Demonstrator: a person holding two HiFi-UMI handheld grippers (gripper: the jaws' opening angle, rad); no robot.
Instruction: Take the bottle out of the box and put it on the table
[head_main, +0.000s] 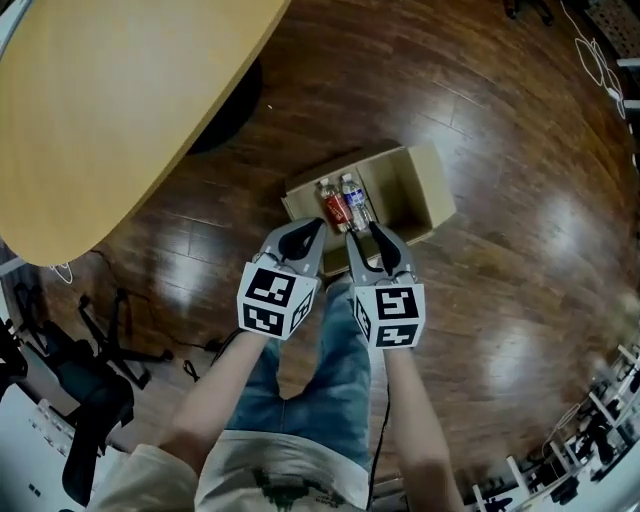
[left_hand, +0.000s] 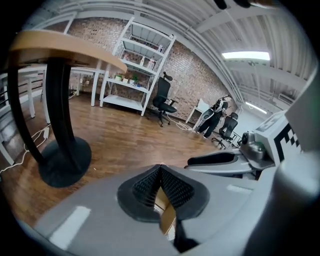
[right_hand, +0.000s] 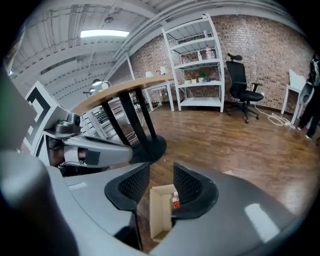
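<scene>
Hovering, head view: left gripper (head_main: 318, 226) and right gripper (head_main: 365, 236) side by side over the wooden floor, tips aimed down toward an open cardboard box (head_main: 425, 190).
Bottles, head view: red-label bottle (head_main: 333, 208) and second bottle (head_main: 356, 203) lying next to each other inside the box, just beyond both sets of tips, touched by neither.
Table, head view: table (head_main: 120, 110) up and well away to the outer side of the left gripper, far from the box.
Left jaws, left gripper view: pad tips pressed together, nothing pinched; only a sliver of cardboard showing through the slot behind the tips, lower down.
Right jaws, right gripper view: pads standing partly apart at a middling gap, nothing in it; box and red-label bottle framed between the pads, ahead and well below, no contact.
Neighbour, both gripper views: other gripper close alongside, on the inner side of each.
Done so far: apparently nothing, judging by both bottles lying in the box and no grip on either.
Left to do: reaching into the box, closing on a bottle, lifting it clear, carrying it up and across to the table, setting it down.
</scene>
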